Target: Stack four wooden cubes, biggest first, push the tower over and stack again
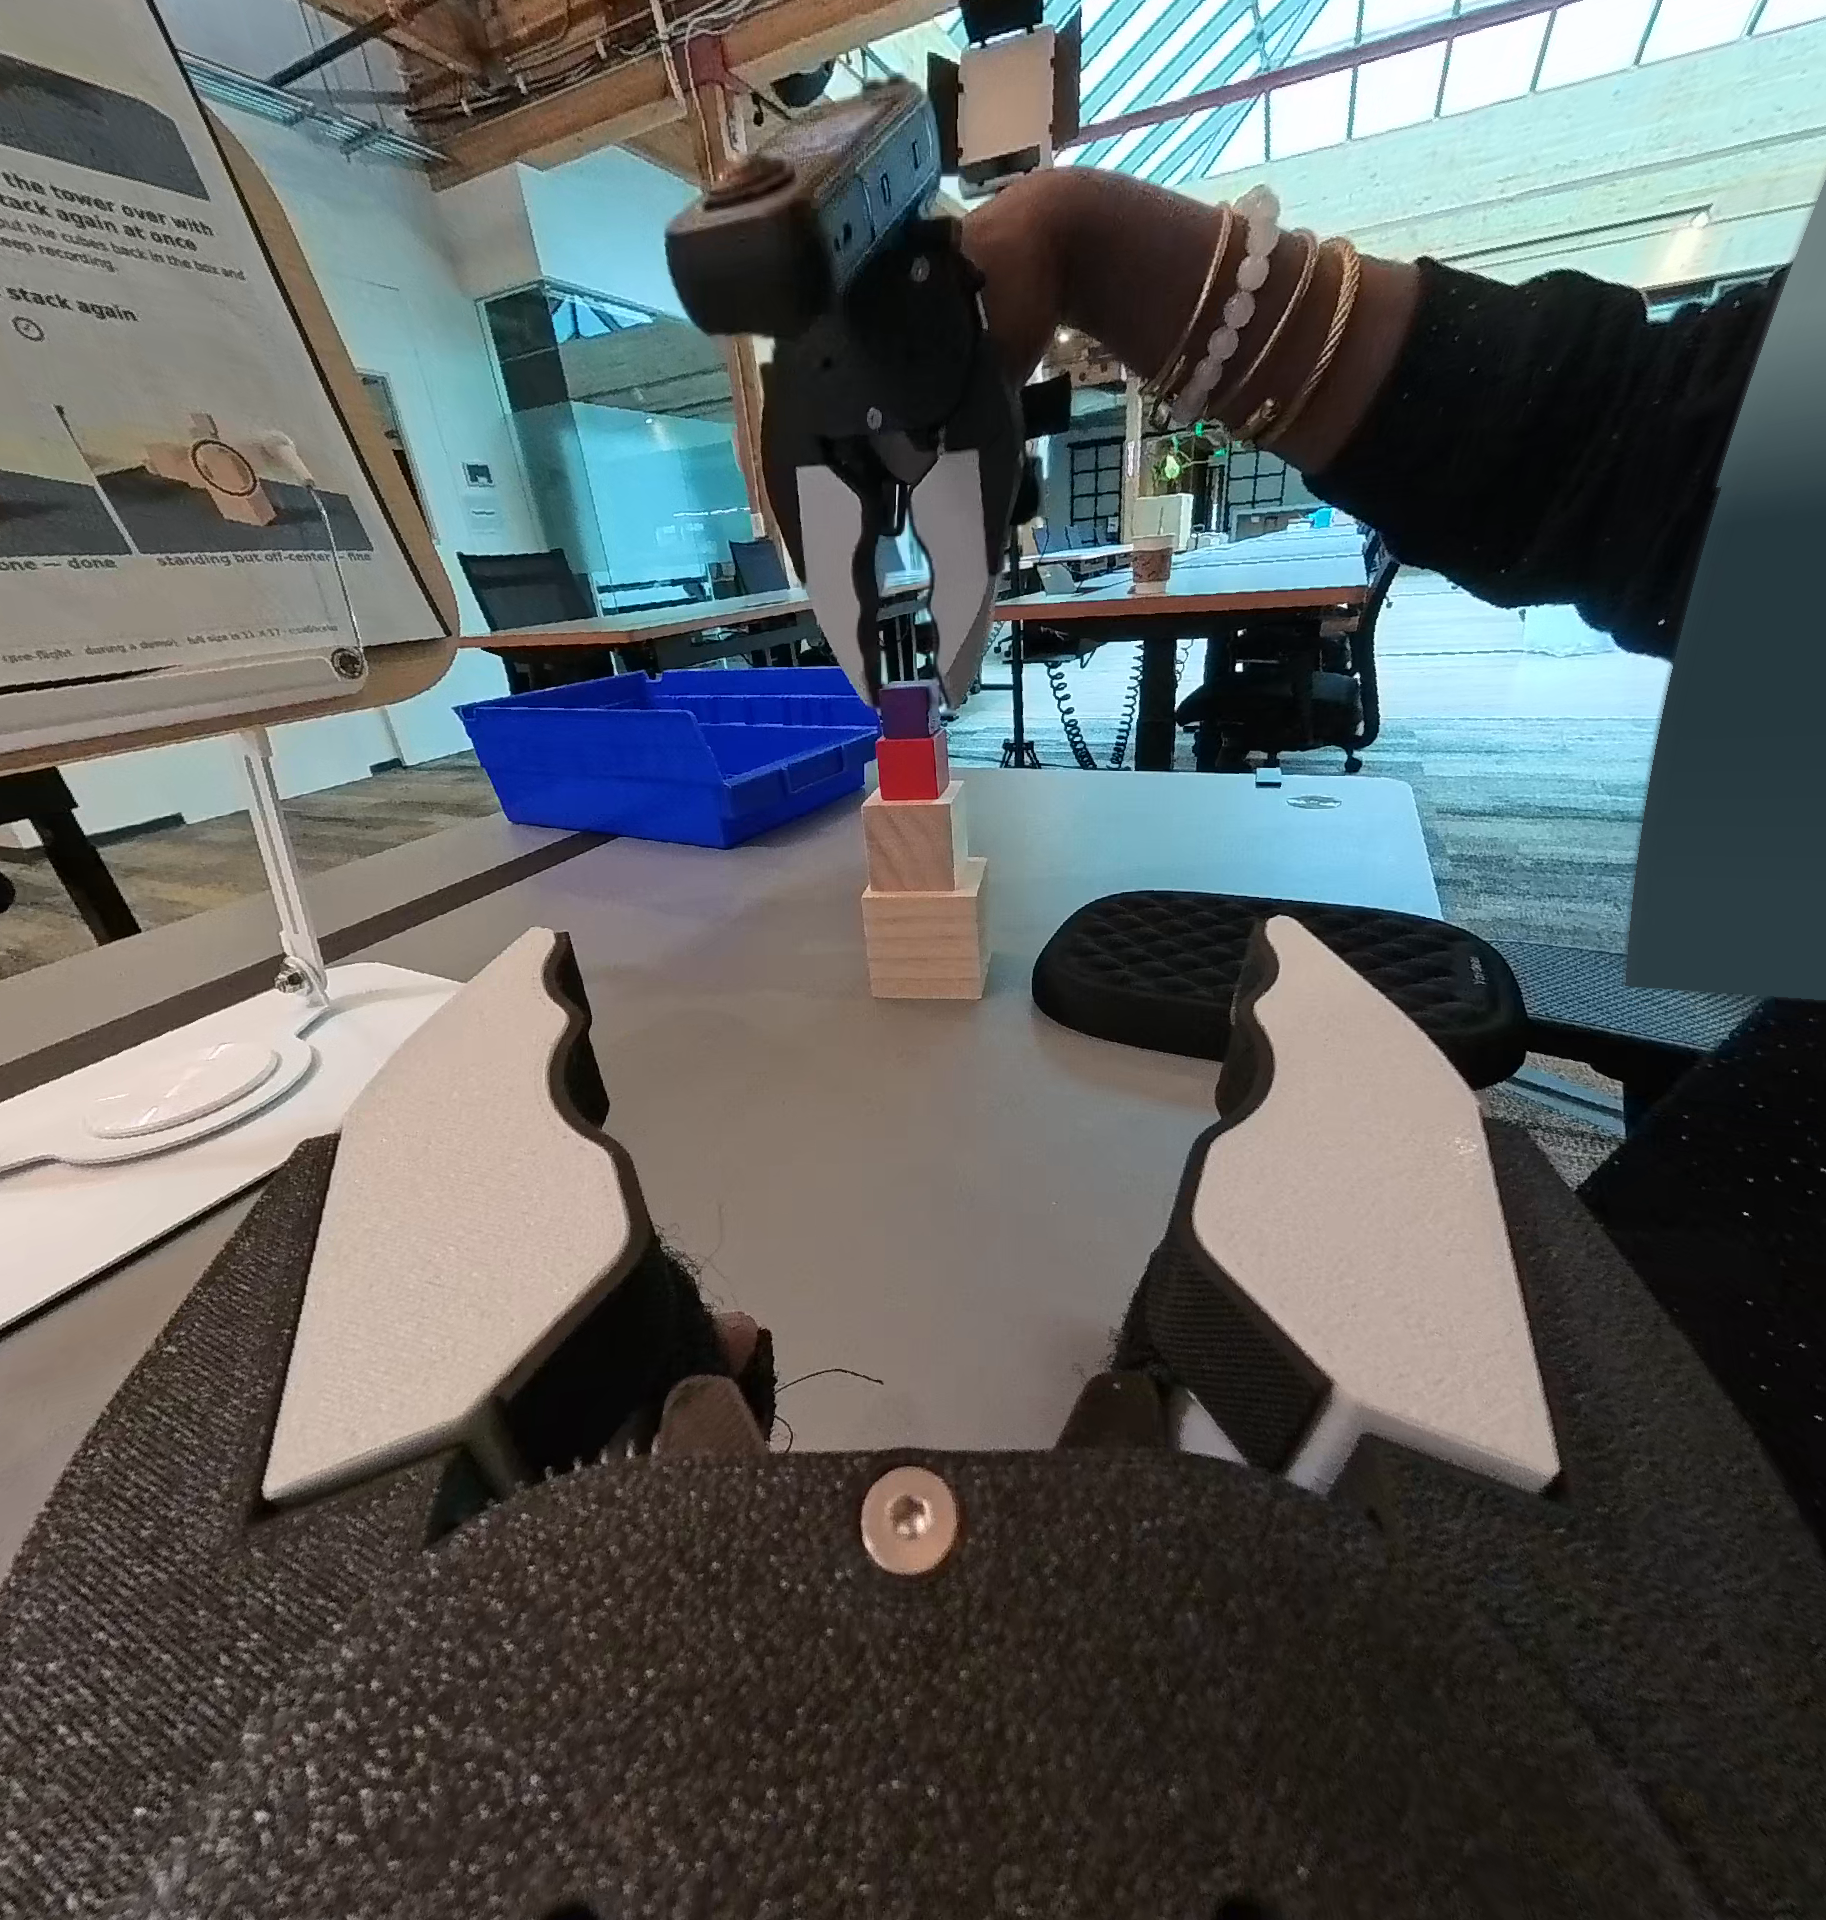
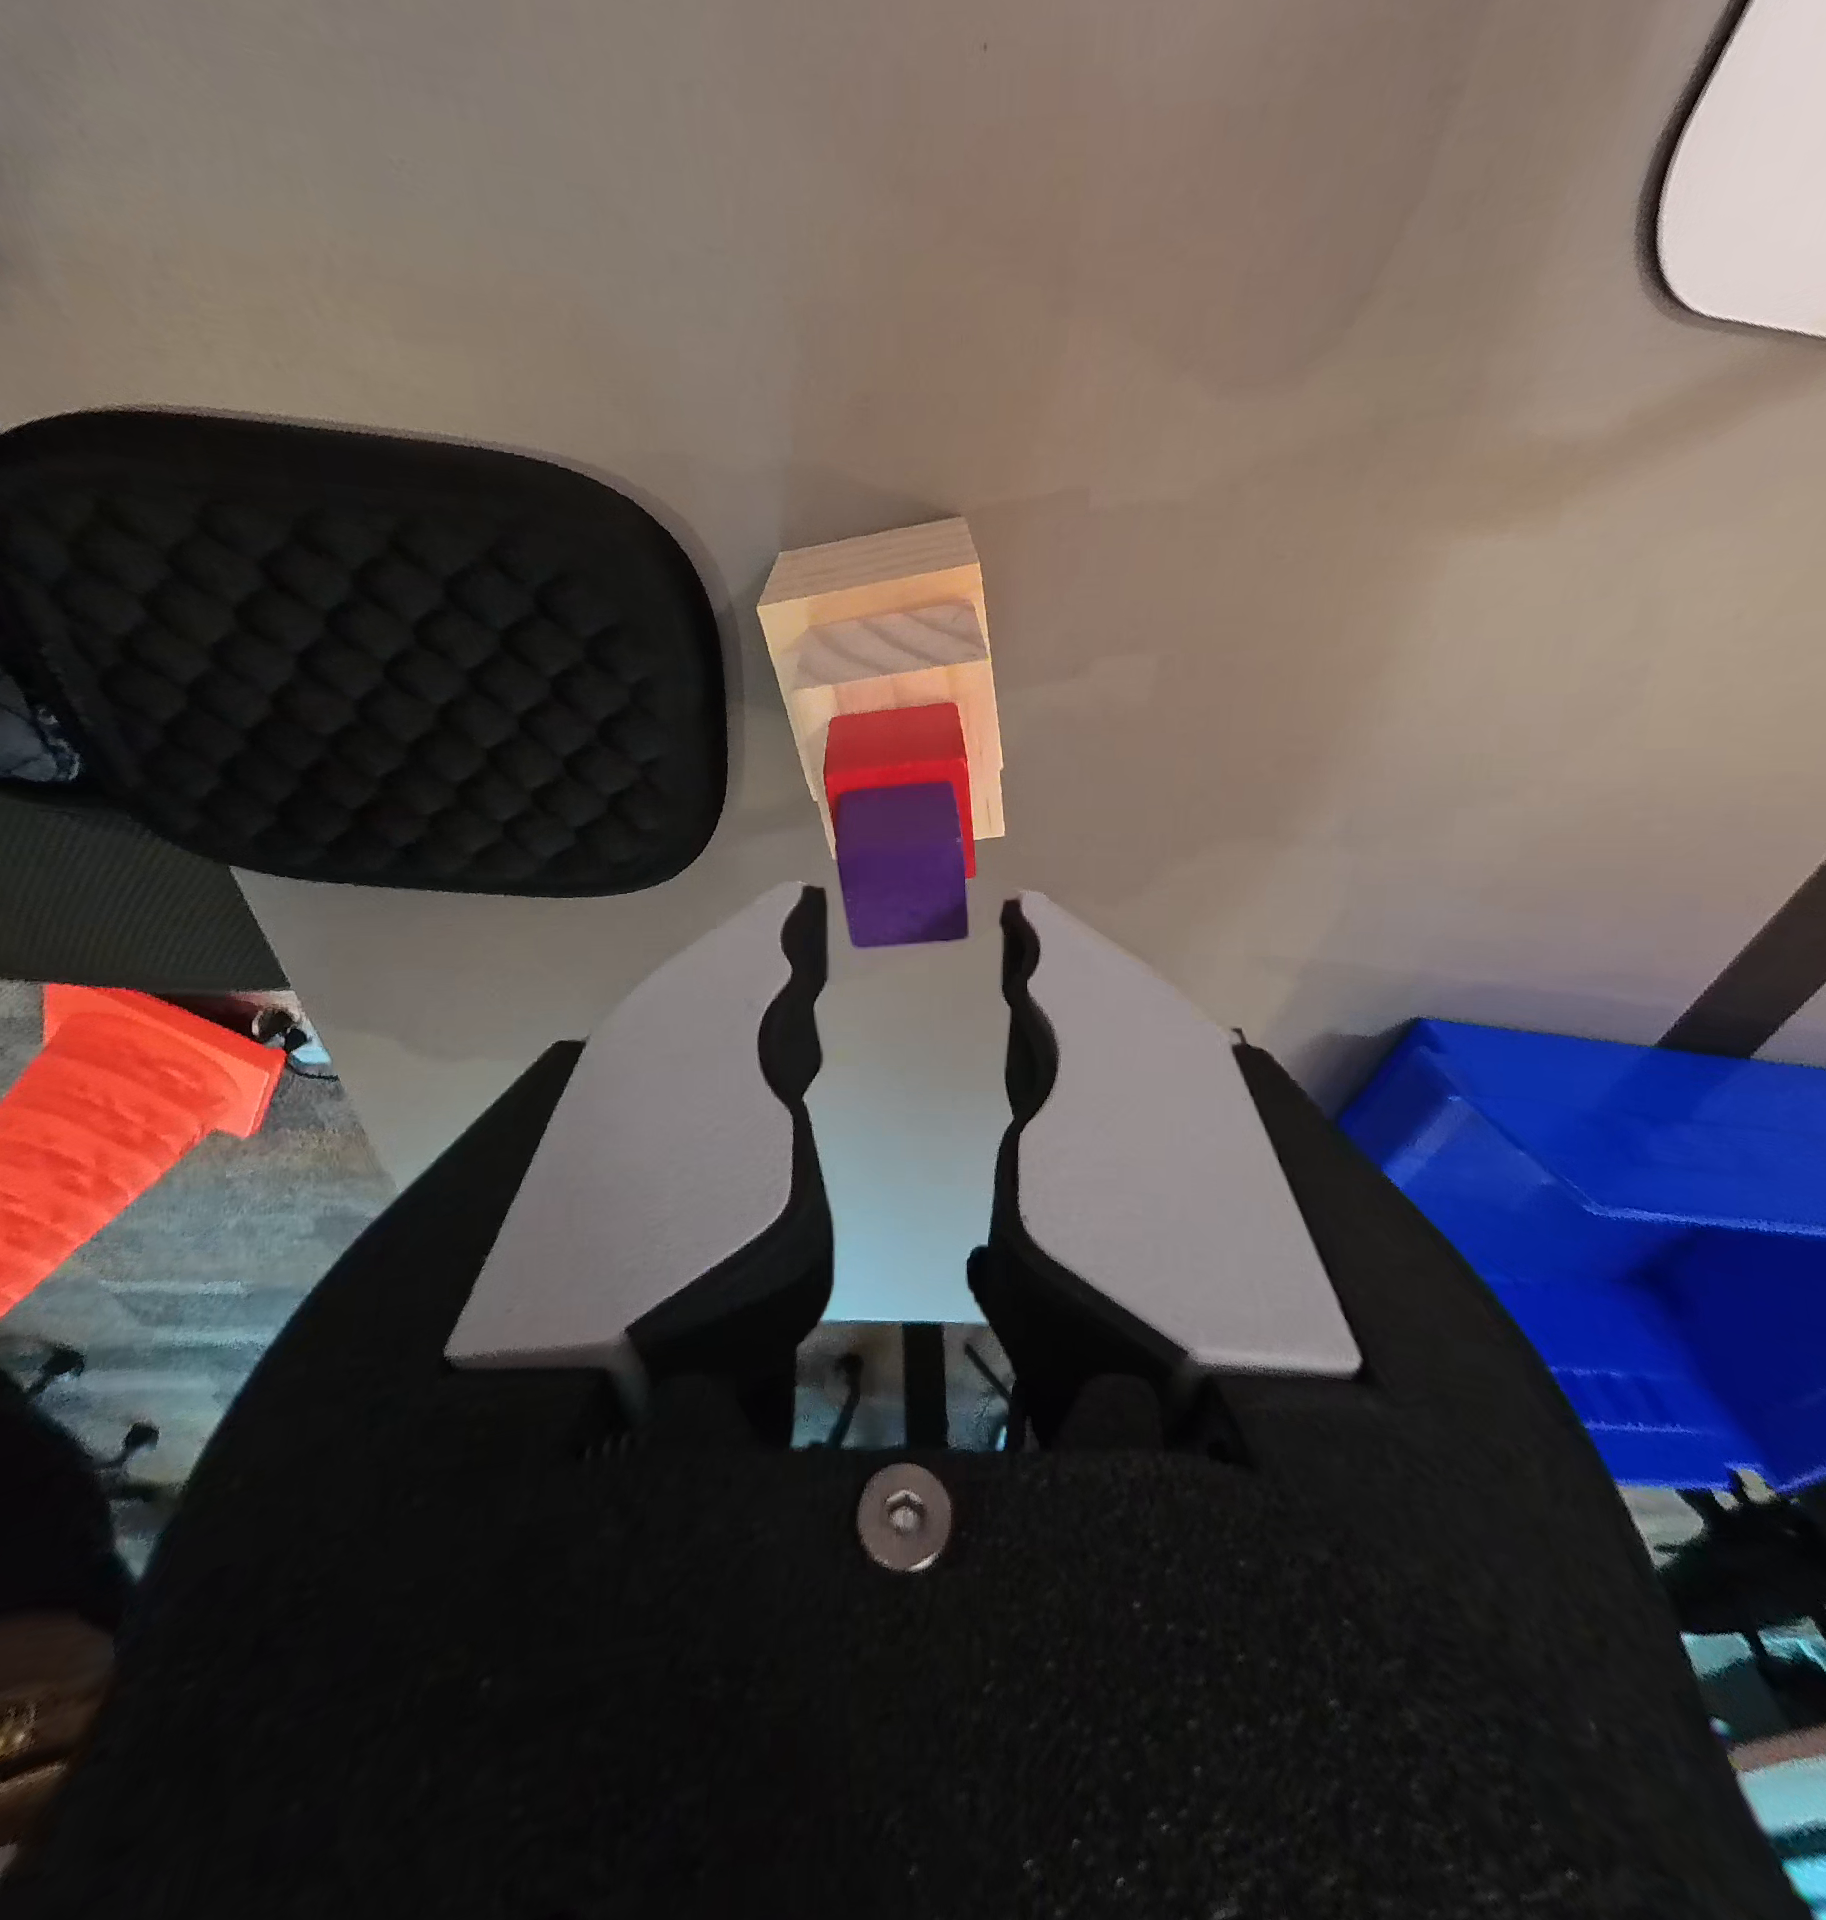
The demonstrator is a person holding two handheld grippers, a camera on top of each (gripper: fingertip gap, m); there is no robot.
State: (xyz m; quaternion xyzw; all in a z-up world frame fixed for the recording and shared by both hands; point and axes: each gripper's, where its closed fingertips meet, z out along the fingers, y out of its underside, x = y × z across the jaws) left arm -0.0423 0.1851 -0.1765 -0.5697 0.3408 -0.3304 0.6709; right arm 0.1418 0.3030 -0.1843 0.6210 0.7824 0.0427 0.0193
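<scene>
Cubes stood in a four-high tower on the grey tabletop [image 1: 1148, 831]: a large pale wooden cube [image 1: 924, 940], a smaller wooden cube [image 1: 914, 842], a red cube [image 1: 911, 767] and a small purple cube [image 2: 904, 868] on top. The right gripper [image 2: 904, 914] pointed down over it, fingers parted with a gap on each side of the purple cube, gripping nothing. The left gripper [image 1: 914, 987] was spread wide and bare, bare tabletop before it, tower at twelve o'clock. A black quilted pad [image 1: 1273, 971] lay at two o'clock near the table's edge, a blue plastic bin [image 1: 670, 758] at eleven, a white stand base [image 1: 192, 1081] at nine.
</scene>
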